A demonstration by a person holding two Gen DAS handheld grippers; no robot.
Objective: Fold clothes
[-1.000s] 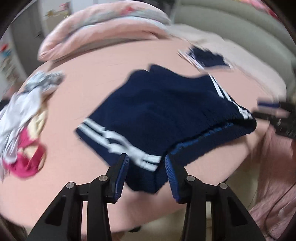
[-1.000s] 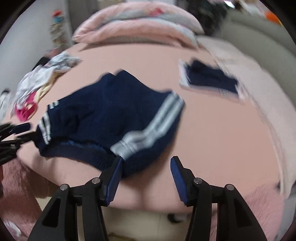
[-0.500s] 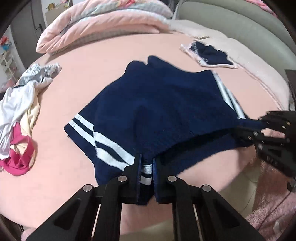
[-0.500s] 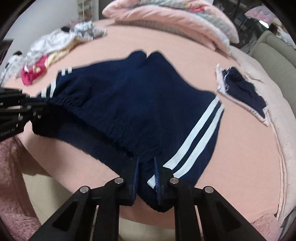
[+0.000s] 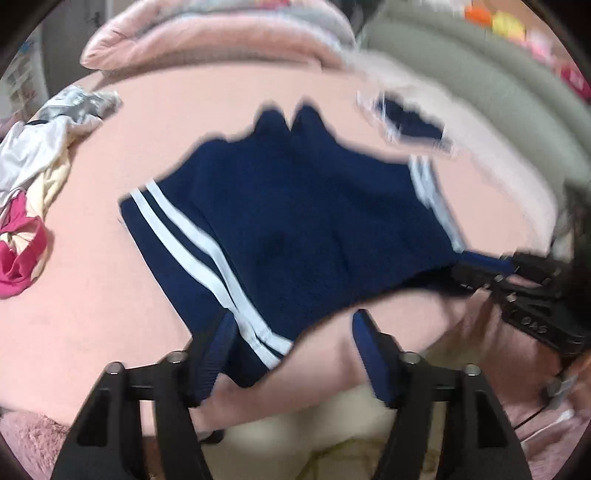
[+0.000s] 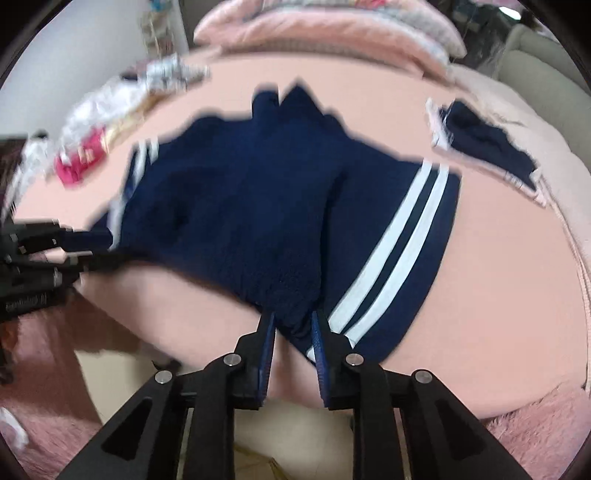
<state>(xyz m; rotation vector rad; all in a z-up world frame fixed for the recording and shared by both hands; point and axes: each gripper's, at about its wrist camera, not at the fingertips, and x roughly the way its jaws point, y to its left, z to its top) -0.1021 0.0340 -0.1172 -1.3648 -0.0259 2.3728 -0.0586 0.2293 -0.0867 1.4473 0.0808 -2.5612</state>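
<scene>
1. A bed (image 5: 155, 122) under a smooth pink sheet carries everything; its near edge curves across the bottom of both views.
2. Rolled pink bedding (image 5: 221, 33) lies along the far side of the bed, and a grey-green padded headboard or sofa back (image 5: 480, 74) stands off to the right in the left wrist view.
3. A loose heap of white, cream and magenta clothes (image 5: 26, 206) sits at the left edge of the bed, well apart from the work.
4. A small navy garment with pale trim (image 6: 484, 140) lies flat near the right side of the bed.
5. Fuzzy pink rug (image 6: 44, 332) and pale floor show below the bed's edge.
6. The navy shorts (image 5: 303, 221) lie spread on the sheet near the front edge, waistband toward the cameras and the two leg ends pointing away.
7. Each side of the shorts carries two white stripes, and the fabric looks thick and fleecy.
8. The left tongs (image 5: 291, 354) are opening, jaws well apart, with the striped waist corner lying between them but not pressed.
9. The right tongs (image 6: 293, 334) are narrowly parted and opening, with the other waist corner bunched between the blue pads; whether the pads press on it I cannot tell.
</scene>
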